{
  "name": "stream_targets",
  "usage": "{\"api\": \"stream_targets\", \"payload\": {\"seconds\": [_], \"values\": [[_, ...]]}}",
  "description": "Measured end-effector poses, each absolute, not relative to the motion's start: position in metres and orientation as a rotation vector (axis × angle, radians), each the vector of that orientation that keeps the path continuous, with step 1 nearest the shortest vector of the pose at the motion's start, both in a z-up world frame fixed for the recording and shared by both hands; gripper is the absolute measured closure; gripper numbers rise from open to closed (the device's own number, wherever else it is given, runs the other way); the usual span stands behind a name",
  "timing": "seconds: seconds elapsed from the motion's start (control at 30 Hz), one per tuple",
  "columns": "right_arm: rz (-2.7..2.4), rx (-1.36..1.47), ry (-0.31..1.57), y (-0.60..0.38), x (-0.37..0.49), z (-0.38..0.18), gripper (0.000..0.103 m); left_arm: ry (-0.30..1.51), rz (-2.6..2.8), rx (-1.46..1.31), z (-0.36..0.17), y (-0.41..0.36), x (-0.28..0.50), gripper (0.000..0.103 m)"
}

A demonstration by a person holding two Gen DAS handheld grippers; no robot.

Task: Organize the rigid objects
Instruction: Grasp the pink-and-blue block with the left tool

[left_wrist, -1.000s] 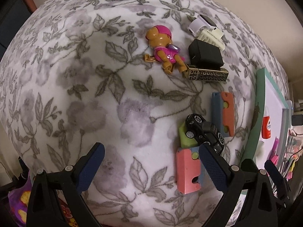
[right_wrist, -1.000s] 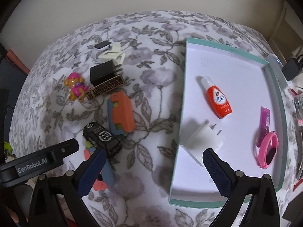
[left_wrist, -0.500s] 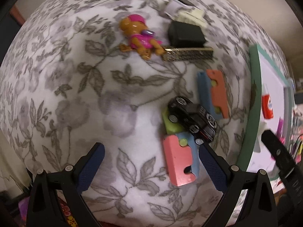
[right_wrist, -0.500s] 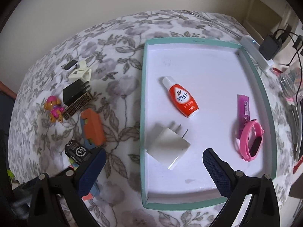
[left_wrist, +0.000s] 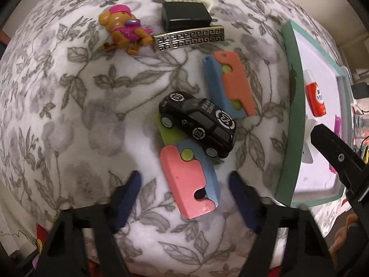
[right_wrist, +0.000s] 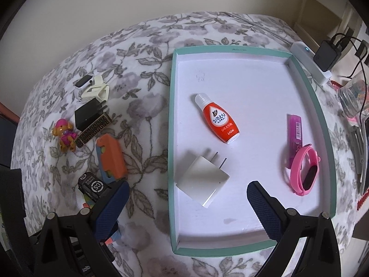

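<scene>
On the floral cloth (left_wrist: 69, 120), just ahead of our left tongs (left_wrist: 184, 196), lies a pink-and-blue block (left_wrist: 191, 182), its near end between the spread, empty fingers without touching them. A black toy car (left_wrist: 198, 124) sits on the block's far end. Our right tongs (right_wrist: 186, 203) hang released over the tray's (right_wrist: 230, 47) near part, a white plug (right_wrist: 203, 180) just ahead. From the right view, the car (right_wrist: 92, 185) is partly hidden behind a finger; the left fingers are blurred.
</scene>
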State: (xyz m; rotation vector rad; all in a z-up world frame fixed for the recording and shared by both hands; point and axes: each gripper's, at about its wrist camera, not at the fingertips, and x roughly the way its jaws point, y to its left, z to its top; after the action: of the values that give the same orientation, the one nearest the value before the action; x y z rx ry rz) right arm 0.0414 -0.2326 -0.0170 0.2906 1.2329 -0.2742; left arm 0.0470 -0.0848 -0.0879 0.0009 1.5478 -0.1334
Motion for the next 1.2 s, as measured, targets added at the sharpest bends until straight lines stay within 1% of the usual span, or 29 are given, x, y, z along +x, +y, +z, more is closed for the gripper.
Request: {"api": "stream_targets", "payload": {"seconds": [0.07,0.13,0.17,0.27,0.87,1.0,1.03,1.1,1.17,1.2], "values": [[-0.272,0.287,1.232,-0.231,0.042,-0.017,0.000,1.560,-0.133,0.001,-0.095,-0.091,0.044,0.040],[-0.272,0.286,1.232,-0.231,0.042,-0.017,0.000,1.567,-0.144,-0.013,-0.098,-0.093,0.042,0.047],[-0.272,0.286,1.232,-0.231,0.042,-0.017,0.000,1.566,-0.153,-0.023,-0.098,-0.094,0.041,0.054],[-0.270,0.283,1.231,-0.230,0.043,-0.017,0.000,1.556,-0.150,-0.025,-0.099,-0.093,0.041,0.054],[-0.077,0.241,1.198,-0.189,0.051,-0.013,0.001,1.542,0.038,-0.265,-0.116,-0.021,0.061,0.054],[0.006,0.202,1.207,-0.168,0.055,-0.018,0.005,1.536,0.065,-0.319,-0.123,-0.001,0.066,0.054],[0.022,0.184,1.214,-0.161,0.056,-0.021,0.005,1.534,0.072,-0.329,-0.117,-0.006,0.050,0.054],[0.052,0.155,1.231,-0.150,0.057,-0.026,0.005,1.531,0.092,-0.336,-0.118,0.000,0.049,0.054],[0.075,0.133,1.240,-0.140,0.059,-0.032,0.007,1.526,0.118,-0.329,-0.120,0.005,0.047,0.054],[0.085,0.126,1.244,-0.136,0.060,-0.035,0.010,1.524,0.129,-0.326,-0.120,0.007,0.047,0.054]]}}
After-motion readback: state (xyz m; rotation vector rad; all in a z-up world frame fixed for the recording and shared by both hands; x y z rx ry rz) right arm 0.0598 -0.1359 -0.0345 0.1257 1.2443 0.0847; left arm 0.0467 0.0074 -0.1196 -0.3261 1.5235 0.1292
